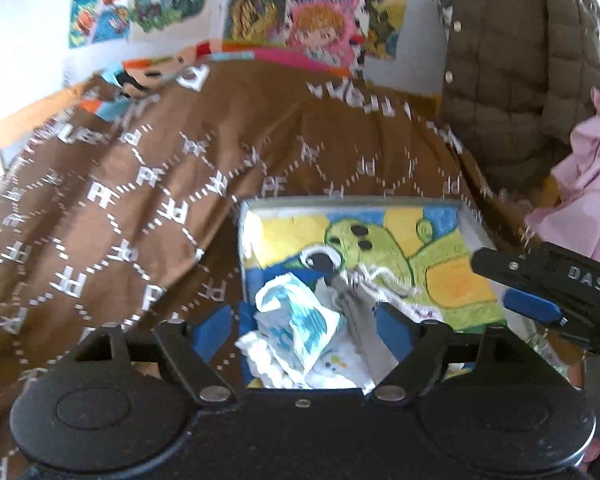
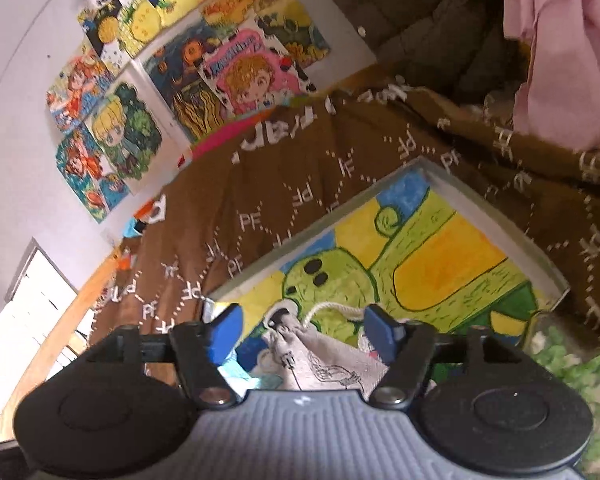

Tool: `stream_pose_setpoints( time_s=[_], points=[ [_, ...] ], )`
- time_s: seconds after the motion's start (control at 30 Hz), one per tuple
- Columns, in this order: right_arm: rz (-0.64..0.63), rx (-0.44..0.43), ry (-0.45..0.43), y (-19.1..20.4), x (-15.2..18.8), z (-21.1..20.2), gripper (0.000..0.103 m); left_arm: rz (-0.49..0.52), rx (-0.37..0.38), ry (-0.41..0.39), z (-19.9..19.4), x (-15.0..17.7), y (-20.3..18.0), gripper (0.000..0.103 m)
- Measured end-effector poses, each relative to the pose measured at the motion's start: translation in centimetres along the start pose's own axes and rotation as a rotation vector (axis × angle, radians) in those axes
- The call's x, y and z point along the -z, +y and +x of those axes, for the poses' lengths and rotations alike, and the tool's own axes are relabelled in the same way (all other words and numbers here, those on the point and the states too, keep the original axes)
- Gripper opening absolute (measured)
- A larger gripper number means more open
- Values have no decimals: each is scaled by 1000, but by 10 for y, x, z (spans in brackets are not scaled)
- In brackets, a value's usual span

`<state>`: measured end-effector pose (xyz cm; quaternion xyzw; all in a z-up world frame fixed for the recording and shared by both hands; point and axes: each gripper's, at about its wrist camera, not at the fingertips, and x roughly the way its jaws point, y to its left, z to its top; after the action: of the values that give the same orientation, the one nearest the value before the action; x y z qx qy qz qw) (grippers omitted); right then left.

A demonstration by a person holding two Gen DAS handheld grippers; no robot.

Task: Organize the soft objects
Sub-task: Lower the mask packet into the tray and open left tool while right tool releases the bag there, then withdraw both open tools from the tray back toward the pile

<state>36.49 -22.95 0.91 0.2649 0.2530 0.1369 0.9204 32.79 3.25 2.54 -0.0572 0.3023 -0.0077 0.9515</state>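
A shallow box (image 1: 340,201) with a green cartoon figure painted on its floor lies on the bed. In its near corner sit a white and teal soft packet (image 1: 288,304) and a grey drawstring bag (image 1: 356,312) with a white cord. My left gripper (image 1: 304,320) hangs open just above the packet, its blue pads clear of it. In the right wrist view my right gripper (image 2: 306,330) is open over the drawstring bag (image 2: 324,364), nothing pressed between its pads. One blue pad (image 1: 528,302) of the right gripper shows at the right of the left wrist view.
A brown blanket (image 1: 140,200) with white lettering covers the bed around the box (image 2: 492,208). A quilted olive jacket (image 1: 512,80) and pink cloth (image 1: 596,160) lie at the far right. Posters (image 2: 220,72) cover the wall. Green patterned fabric (image 2: 572,364) lies near right.
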Motion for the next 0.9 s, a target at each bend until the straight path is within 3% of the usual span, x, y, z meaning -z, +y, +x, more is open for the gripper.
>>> stream_pose_setpoints(
  time_s=[0.13, 0.37, 0.57, 0.7, 0.9],
  points=[
    [-61, -1, -37, 14, -6, -40, 89, 19, -49, -80, -38, 0, -5, 94],
    [-157, -6, -122, 37, 3, -119, 103, -26, -33, -190, -109, 8, -6, 102],
    [-238, -1, -167, 44, 33, -178, 103, -25, -15, -232, -162, 43, -13, 102],
    [-278, 2, -180, 38, 58, -211, 103, 31, 17, -248, -186, 80, -24, 102],
    [-284, 96, -203, 30, 84, -246, 103, 76, 22, -230, -200, 127, -34, 102]
  ],
)
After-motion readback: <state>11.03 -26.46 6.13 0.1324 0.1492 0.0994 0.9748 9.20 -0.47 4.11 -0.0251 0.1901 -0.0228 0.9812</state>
